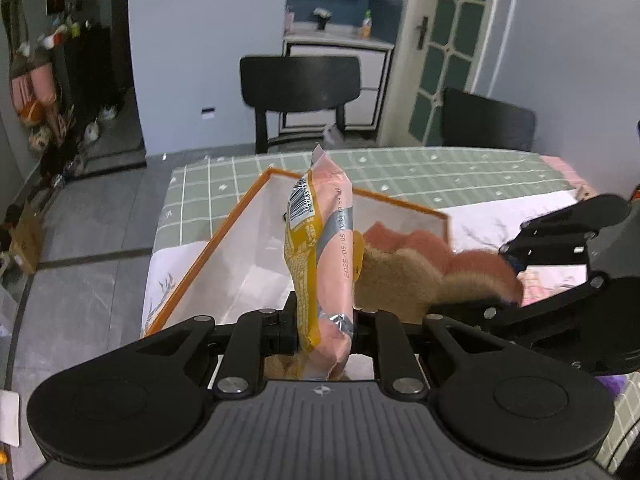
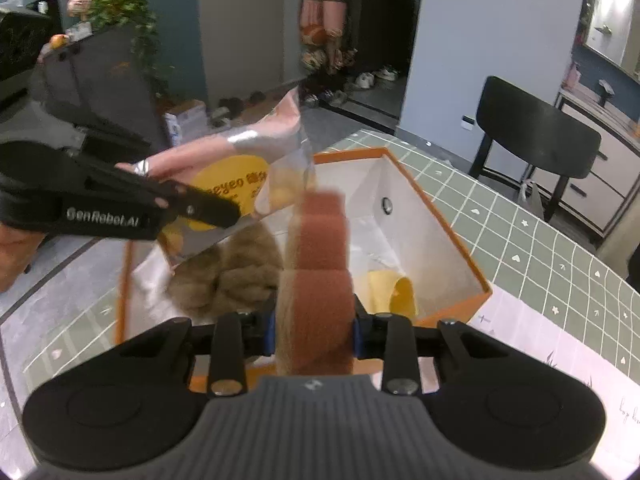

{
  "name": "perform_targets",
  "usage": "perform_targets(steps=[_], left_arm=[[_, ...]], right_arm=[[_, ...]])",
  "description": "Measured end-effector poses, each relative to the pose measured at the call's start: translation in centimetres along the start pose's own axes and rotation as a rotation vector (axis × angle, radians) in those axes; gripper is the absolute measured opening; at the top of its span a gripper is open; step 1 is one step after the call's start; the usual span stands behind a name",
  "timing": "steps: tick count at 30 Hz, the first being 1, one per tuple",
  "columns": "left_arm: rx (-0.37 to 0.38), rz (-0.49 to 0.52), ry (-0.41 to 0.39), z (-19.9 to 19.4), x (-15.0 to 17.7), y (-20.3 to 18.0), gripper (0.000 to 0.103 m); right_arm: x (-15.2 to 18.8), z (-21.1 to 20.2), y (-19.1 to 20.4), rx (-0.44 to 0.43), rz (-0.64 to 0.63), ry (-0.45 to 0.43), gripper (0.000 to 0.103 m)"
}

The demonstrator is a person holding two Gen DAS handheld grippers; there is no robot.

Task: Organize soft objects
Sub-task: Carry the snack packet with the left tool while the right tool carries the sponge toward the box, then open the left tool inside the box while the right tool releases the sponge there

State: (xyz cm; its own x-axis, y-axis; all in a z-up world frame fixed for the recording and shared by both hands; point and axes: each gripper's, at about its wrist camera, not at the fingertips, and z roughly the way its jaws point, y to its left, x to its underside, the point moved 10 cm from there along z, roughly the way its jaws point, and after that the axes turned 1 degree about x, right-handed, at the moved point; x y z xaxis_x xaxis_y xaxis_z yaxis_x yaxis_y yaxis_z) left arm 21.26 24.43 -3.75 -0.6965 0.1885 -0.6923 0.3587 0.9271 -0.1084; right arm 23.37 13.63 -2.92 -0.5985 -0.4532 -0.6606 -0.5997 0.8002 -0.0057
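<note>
Room: pale grey-blue walls, grey tiled floor. A dark doorway (image 2: 372, 40) opens to a hall with shoes on the floor and bags hanging. A white vanity cabinet (image 1: 340, 80) stands in an alcove beneath a mirror, next to a green glass-paned door (image 1: 448, 60). A trailing green plant (image 2: 124, 12) sits on a dark counter.

Table (image 1: 440, 172): covered by a green grid-pattern cloth with small white motifs; a white printed sheet lies over the near part. Two black chairs (image 1: 300, 84) stand at its far side.

Box (image 2: 460, 240): orange-edged, white inside, open on top, resting on the table. A yellow item (image 2: 394, 292) lies in its near right corner; a tan fuzzy mass (image 2: 236, 276) lies at its left.

Left gripper (image 1: 320, 328): jaws nearly closed, pinching the lower end of a pink and yellow snack packet (image 1: 320, 240). The packet stands up from the fingers, held in the air above the box's left side.

Right gripper (image 2: 314, 332): jaws partly closed, clamped on a pink and tan plush piece (image 2: 320, 264), which sticks forward over the box's near edge, just beside the packet.
</note>
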Motion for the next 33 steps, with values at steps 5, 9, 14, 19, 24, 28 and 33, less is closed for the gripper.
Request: perform_targets(steps=[5,9,14,19,24,28,33], left_arm=[[-0.024,-0.022,0.045,2.7,0.1,1.4,0.018],[-0.034,-0.045,0.066,3.7,-0.1,2.3,0.018],[-0.054,-0.063,0.102,4.9,0.0,3.1,0.018],[-0.085,-0.061,0.141,6.1,0.3,3.4,0.018],[-0.125,-0.03,0.17,6.9,0.3,3.3,0.019],[-0.18,-0.03,0.209,7.4,0.6,3.9,0.019],[-0.191,-0.026,0.227,7.6,1.2,4.2,0.019]], right_arm=[[-1.5,2.9,-0.8,0.003,0.025,0.033,0.032],[-2.6,4.5,-1.1,0.018,0.024,0.049,0.031],[-3.9,6.5,-1.6,0.038,0.028,0.063,0.031],[-4.6,8.7,-2.1,0.054,0.036,0.088,0.031],[-6.0,11.4,-2.9,0.057,0.069,0.101,0.031],[-6.9,12.6,-2.8,0.003,0.119,0.104,0.031],[-6.8,15.1,-2.8,-0.082,0.202,0.136,0.032]])
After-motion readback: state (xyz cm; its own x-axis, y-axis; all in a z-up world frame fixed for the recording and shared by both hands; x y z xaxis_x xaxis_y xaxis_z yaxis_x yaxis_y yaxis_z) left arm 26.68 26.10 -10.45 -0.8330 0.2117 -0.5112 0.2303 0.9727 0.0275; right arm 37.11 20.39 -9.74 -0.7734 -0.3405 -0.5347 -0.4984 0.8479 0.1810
